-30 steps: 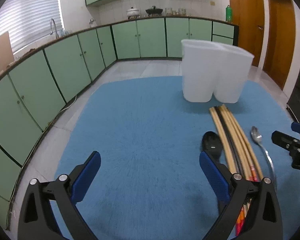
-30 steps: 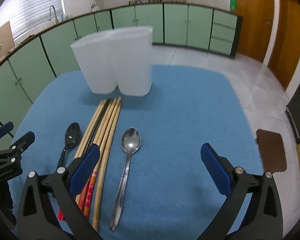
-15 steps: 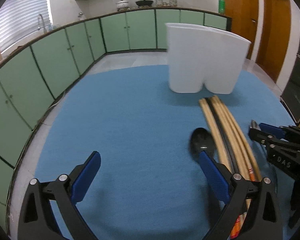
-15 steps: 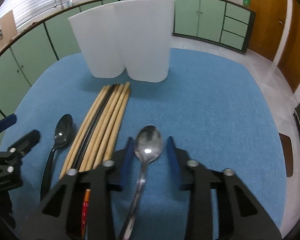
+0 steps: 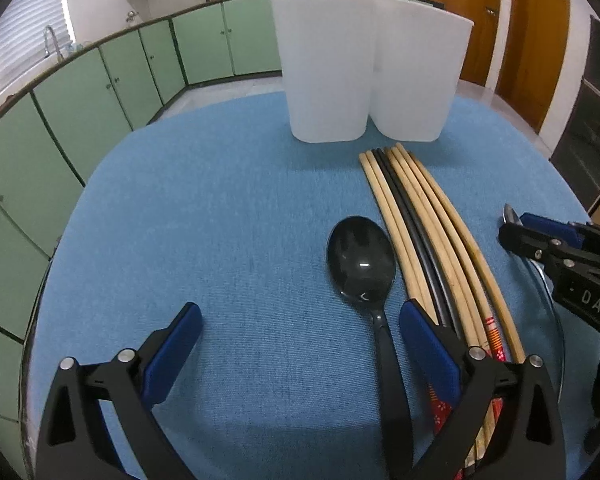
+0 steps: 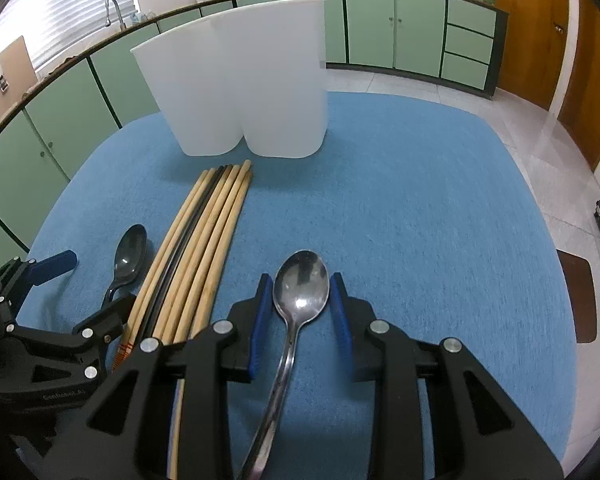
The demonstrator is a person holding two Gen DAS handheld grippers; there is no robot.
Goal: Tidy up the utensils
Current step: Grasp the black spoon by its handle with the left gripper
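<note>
**Two grippers close in on spoons beside a twin white holder**

The right gripper (image 6: 300, 316), its blue-padded jaws partly closed, brackets the bowl of a silver metal spoon (image 6: 296, 312) lying on the blue cloth-covered table (image 6: 420, 220); the pads sit just beside the bowl, and contact cannot be confirmed. The left gripper (image 5: 296, 344) stands wide open, the handle of a glossy black spoon (image 5: 362, 258) running between its fingers, nearer the right one.

Counted: two spoons, one silver and one black, and a bundle of chopsticks (image 5: 420, 232), about six tan wooden sticks with one black pair among them. One white plastic two-compartment utensil holder (image 6: 236, 92) stands upright beyond the chopstick tips.

Every utensil lies lengthwise, spoon bowls and chopstick tips pointing toward the holder, handles toward the grippers.

The left wrist view shows the chopsticks' red patterned ends and only a sliver of the silver spoon behind the right gripper; the right wrist view shows the silver spoon whole.
</note>
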